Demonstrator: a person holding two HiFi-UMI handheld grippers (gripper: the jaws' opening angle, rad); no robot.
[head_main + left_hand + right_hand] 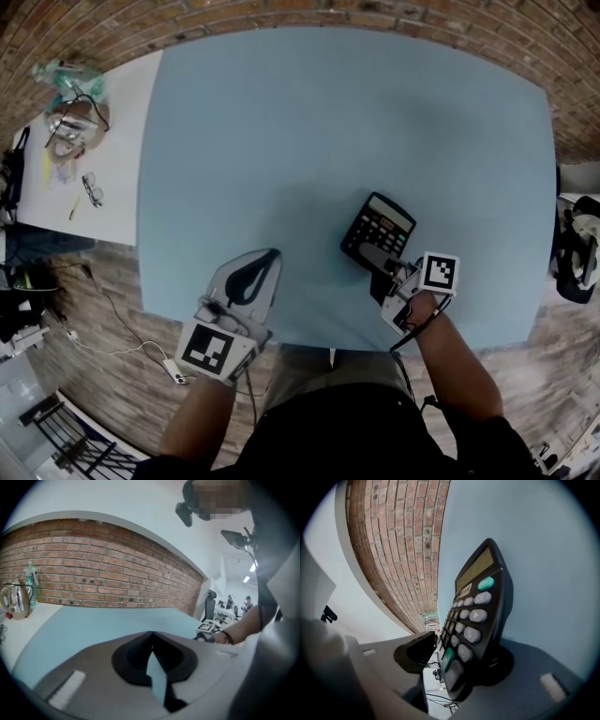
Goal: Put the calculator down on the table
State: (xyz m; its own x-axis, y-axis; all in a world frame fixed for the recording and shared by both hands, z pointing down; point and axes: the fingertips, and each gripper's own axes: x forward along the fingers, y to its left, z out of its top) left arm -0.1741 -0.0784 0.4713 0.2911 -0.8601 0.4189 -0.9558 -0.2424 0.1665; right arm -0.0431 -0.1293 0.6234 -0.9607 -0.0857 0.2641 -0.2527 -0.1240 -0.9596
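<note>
Lying on the table (281,141) by the look of it, the calculator (379,230) has its near end between the right gripper's (373,257) jaws, which stand apart, one pad clear of the keys. Left to do, I'd say: draw the tool back. Whether the far pad touches its underside is hidden. Beside it, the left gripper (270,255) is closed on nothing.

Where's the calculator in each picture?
Head view: calculator right of centre, on the blue table.
Left gripper view: not in it.
Right gripper view: in the middle, close up, keys facing left.
Shared landmark: the brick wall beyond the table.
</note>
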